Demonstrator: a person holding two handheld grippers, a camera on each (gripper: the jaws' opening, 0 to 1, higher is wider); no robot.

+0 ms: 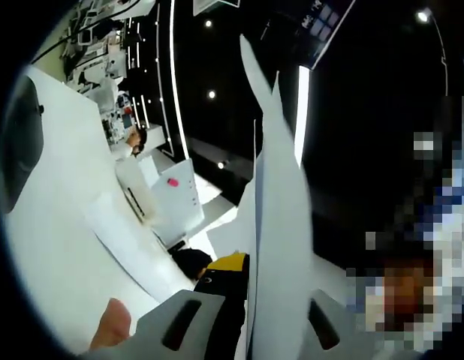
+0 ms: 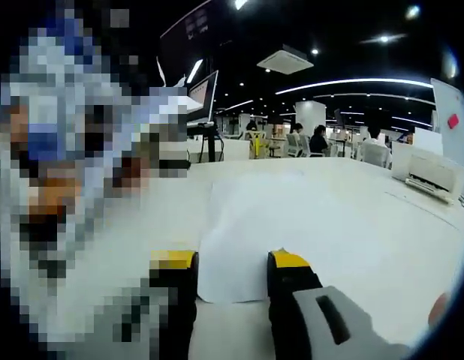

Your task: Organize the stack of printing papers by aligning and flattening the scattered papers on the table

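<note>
Dark ceiling with strips of light hung over a big open office, and a broad white table [image 2: 352, 225] took up the near ground, with a white printer [image 2: 435, 174] at its far right edge and seated people beyond. On the table lay one sheet of paper [image 2: 269, 225] flat, its near edge reaching down between the yellow-tipped jaws of the right gripper [image 2: 232, 281], which stood spread apart with the sheet's edge in the gap but not pinched. In the left gripper view the scene was rolled over, so the table ran up the left side; there the left gripper [image 1: 251, 319] was pressed together on a bundle of sheets [image 1: 281, 225] held up off the table, edge-on, their far corners fanning apart into uneven points. How many sheets it held was hard to judge, perhaps only a few. Paper like this is light, thin and limp, and slick sheet against sheet, so it would sag and slide out of square. It seemed best taken near the middle of one edge, and the flat sheet would need a corner or edge lifted first.
</note>
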